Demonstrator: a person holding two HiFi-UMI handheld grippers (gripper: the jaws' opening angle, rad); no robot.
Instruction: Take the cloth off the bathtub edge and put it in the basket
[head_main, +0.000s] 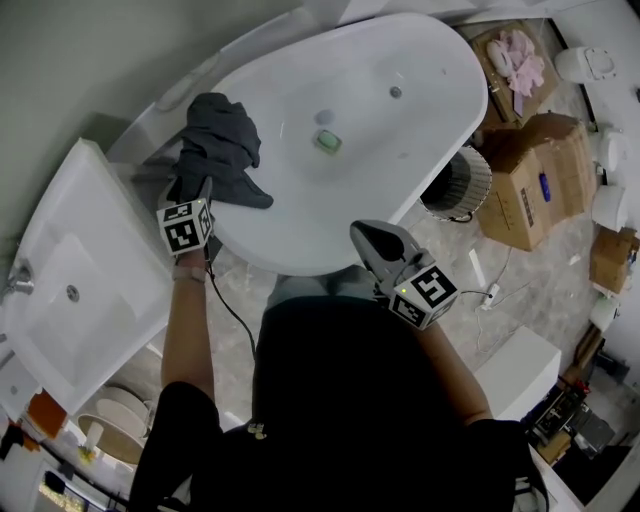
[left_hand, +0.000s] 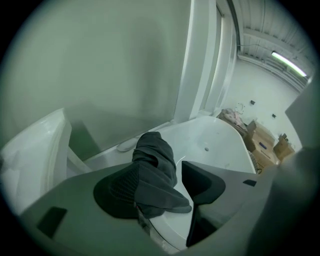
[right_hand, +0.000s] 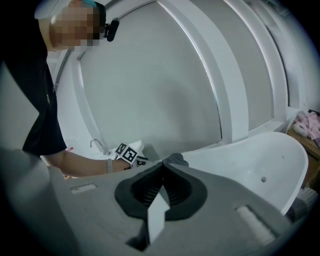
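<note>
Left hand-held gripper (left_hand: 161, 169) spread around cloth (head_main: 220, 140) — right hand-held gripper (right_hand: 162, 164) pressed together, empty

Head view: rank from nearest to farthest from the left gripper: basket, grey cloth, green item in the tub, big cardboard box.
1. grey cloth, on the tub edge, at the left gripper.
2. green item, inside the tub.
3. basket, just right of the tub.
4. cardboard box, beyond the basket.

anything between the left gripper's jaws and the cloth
Nothing. In the left gripper view the dark cloth sits right between the left gripper's open jaws, draped on the bathtub edge.
</note>
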